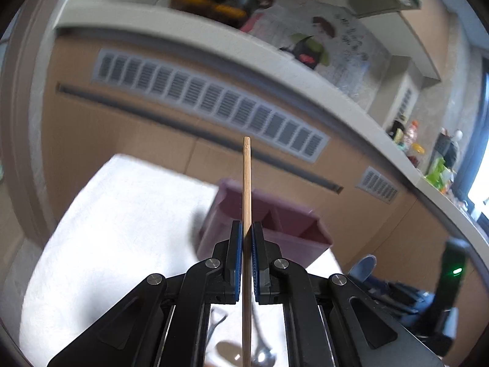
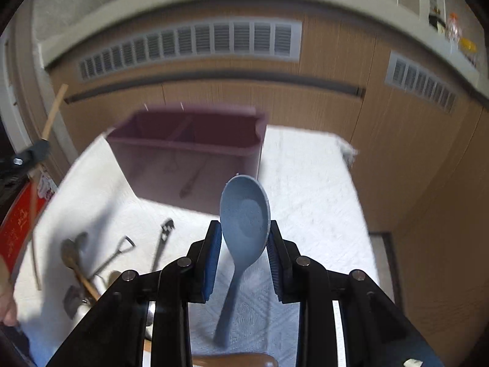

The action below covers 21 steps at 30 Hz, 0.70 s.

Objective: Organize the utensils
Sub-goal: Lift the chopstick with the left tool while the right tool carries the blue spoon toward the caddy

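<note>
My left gripper (image 1: 247, 229) is shut on a wooden chopstick (image 1: 246, 183) that stands upright, above the white cloth (image 1: 122, 214). A mauve divided utensil holder (image 1: 275, 223) stands just beyond it. My right gripper (image 2: 244, 229) is shut on the bowl of a blue plastic spoon (image 2: 244, 211), handle hanging down, in front of the utensil holder (image 2: 189, 159). The left gripper and chopstick (image 2: 53, 113) show at the right wrist view's left edge. A metal spoon (image 1: 262, 354) lies below the left gripper.
Several metal and wooden utensils (image 2: 107, 260) lie on the white cloth (image 2: 305, 183) at the left front. A wooden cabinet with vents (image 2: 189, 42) stands behind the table. A red box (image 2: 18, 226) is at the left edge. A brown object (image 2: 235, 361) lies at the bottom.
</note>
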{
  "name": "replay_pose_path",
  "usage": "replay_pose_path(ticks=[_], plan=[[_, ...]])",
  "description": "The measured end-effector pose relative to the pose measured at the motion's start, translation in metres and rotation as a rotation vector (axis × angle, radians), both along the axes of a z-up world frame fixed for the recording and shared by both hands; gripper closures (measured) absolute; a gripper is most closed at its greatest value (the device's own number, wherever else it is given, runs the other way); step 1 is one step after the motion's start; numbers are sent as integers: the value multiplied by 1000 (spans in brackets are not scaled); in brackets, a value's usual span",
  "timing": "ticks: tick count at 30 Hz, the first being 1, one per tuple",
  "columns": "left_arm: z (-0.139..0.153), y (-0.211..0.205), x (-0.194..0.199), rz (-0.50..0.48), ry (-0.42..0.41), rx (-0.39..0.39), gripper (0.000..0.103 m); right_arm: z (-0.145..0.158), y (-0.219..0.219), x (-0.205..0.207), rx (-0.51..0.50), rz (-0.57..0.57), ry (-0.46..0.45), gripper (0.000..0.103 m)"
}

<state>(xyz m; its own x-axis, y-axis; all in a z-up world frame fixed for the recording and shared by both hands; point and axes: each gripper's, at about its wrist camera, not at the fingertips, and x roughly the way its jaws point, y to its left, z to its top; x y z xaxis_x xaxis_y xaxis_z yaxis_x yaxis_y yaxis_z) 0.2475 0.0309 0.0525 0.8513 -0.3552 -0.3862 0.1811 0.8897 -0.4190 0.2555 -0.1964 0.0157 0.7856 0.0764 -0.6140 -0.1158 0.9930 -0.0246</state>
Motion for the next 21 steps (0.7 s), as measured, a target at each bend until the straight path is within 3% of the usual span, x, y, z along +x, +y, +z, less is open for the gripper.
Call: replay_pose_path(ticks=[1,6,8,11,15,18,21], plan=[[11,-6,3,-11,-35,10,97,13,3,-4,-6,5,-36,97],[70,-32,23,-53,-250,66,97,80,4,7,-10,26,-232,97],[82,-38,34,-44,-294,93,97,96,4,16,-6,43,-276,98],[88,-38,54,-44,-294,81,97,107,1,30,43,94,-263,99],[77,-35,69,-38,-264,88,97,105,-9,49,30,107,-226,99],[61,-31,70,-50,-221,82,97,85,-15,47,10,144,-147,98],[44,-28,67,-55,-171,96,97,47,-16,42,-31,235,-36,93]])
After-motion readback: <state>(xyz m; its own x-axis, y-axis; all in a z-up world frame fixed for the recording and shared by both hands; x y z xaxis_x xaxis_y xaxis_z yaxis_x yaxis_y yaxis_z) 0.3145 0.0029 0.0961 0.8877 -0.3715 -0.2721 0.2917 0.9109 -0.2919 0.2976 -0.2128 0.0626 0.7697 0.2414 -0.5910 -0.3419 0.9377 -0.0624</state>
